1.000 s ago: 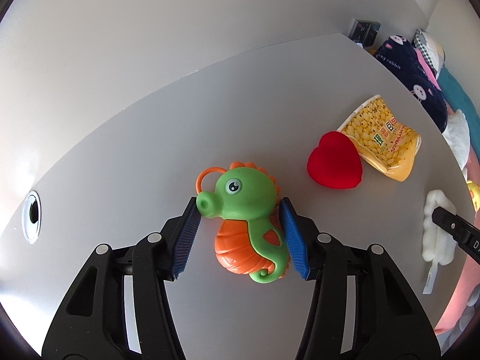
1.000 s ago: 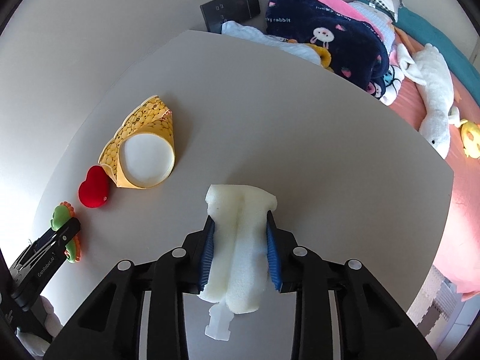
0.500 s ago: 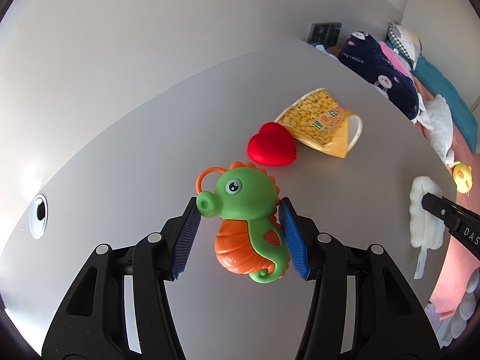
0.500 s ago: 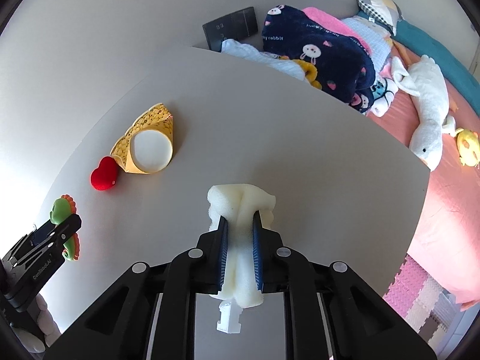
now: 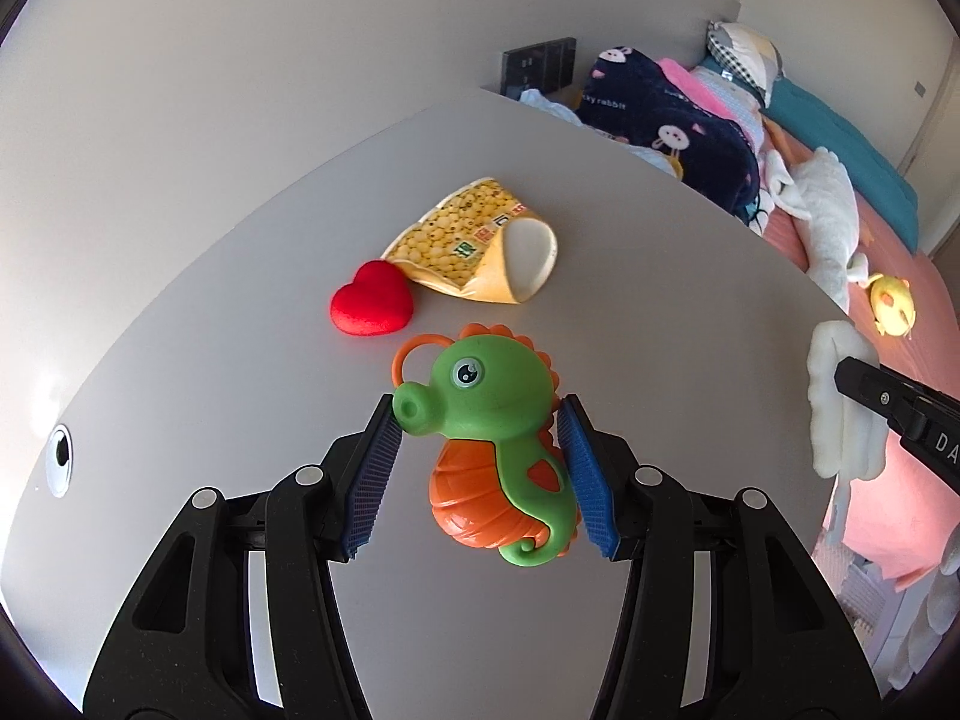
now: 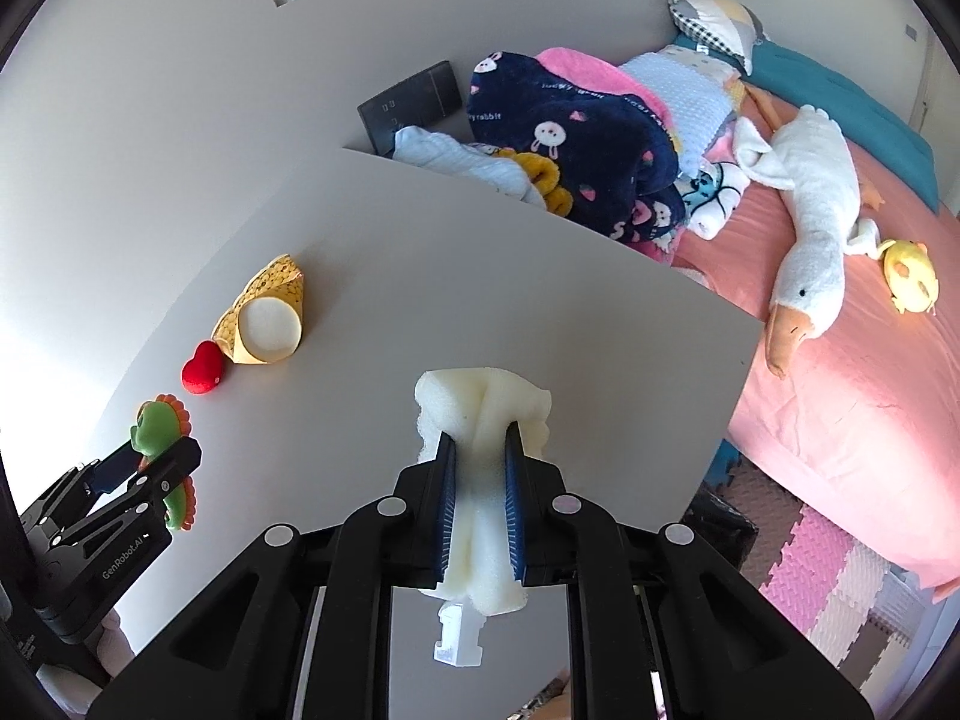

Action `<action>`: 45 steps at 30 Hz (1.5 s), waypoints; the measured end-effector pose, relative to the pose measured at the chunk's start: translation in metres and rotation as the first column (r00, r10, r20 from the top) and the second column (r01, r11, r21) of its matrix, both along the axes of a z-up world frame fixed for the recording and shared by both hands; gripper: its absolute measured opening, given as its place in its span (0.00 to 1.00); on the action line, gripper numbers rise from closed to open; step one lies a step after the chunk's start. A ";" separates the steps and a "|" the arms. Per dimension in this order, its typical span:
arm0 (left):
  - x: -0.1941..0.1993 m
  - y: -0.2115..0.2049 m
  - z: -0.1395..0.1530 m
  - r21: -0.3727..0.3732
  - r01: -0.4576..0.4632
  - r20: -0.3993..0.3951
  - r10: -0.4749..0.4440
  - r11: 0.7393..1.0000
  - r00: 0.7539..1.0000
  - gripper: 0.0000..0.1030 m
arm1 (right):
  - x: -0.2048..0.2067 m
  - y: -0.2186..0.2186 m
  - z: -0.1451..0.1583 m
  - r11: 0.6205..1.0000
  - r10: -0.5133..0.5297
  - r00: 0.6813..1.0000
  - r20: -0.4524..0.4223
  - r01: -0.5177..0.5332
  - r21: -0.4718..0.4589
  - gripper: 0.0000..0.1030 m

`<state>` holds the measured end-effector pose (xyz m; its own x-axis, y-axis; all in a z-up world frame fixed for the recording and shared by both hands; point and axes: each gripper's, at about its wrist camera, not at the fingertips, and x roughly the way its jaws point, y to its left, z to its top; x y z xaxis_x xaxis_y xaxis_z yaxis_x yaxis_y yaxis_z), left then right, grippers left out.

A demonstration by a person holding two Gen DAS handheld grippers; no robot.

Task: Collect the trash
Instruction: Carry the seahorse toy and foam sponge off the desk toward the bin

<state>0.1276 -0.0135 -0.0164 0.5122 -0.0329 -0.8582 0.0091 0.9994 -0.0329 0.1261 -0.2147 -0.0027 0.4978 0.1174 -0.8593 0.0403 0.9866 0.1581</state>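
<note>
My left gripper (image 5: 480,429) is shut on a green and orange seahorse toy (image 5: 489,414), held above the grey table (image 5: 630,300). Squeezed thin between the blue pads of my right gripper (image 6: 480,456) is a piece of white foam (image 6: 480,402), also lifted off the table. That foam (image 5: 837,402) and a black finger of the right gripper show at the right edge of the left wrist view. On the table lie a yellow snack bag (image 5: 480,240) with its mouth open and a red heart (image 5: 372,300) touching it. The same bag (image 6: 267,318), heart (image 6: 203,366) and seahorse (image 6: 159,426) appear in the right wrist view.
A bed with a pink sheet (image 6: 840,360) runs along the table's right edge, with a navy blanket (image 6: 576,138), a white goose plush (image 6: 810,210) and a small yellow plush (image 6: 912,270). A round cable hole (image 5: 60,459) sits at the table's left. Foam floor mats (image 6: 828,570) lie below.
Both grippers have risen and drawn back with their loads, so more table and bed show. The right gripper's pads have squeezed the foam much narrower than a second ago.
</note>
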 end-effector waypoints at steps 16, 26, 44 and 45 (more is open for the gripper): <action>-0.009 -0.085 0.012 0.003 0.141 0.013 -0.141 0.990 0.990 0.51 | -0.030 -0.071 0.009 0.995 -0.096 0.995 0.016 0.096 0.019 0.15; -0.017 -0.127 0.016 0.000 0.215 0.019 -0.215 0.977 0.977 0.51 | -0.050 -0.111 0.014 0.987 -0.159 0.987 0.024 0.158 0.022 0.15; -0.037 -0.211 0.023 -0.008 0.366 0.029 -0.366 0.930 0.930 0.51 | -0.087 -0.184 0.018 0.959 -0.284 0.958 0.028 0.284 0.019 0.15; -0.038 -0.216 0.023 -0.008 0.375 0.028 -0.375 0.927 0.927 0.51 | -0.090 -0.188 0.017 0.956 -0.292 0.956 0.027 0.292 0.020 0.15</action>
<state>0.0897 -0.2294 0.0065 0.4819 -0.2382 -0.8432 0.3845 0.9222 -0.0409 0.0360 -0.4030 0.0144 0.5378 -0.0233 -0.8428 0.3213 0.9298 0.1793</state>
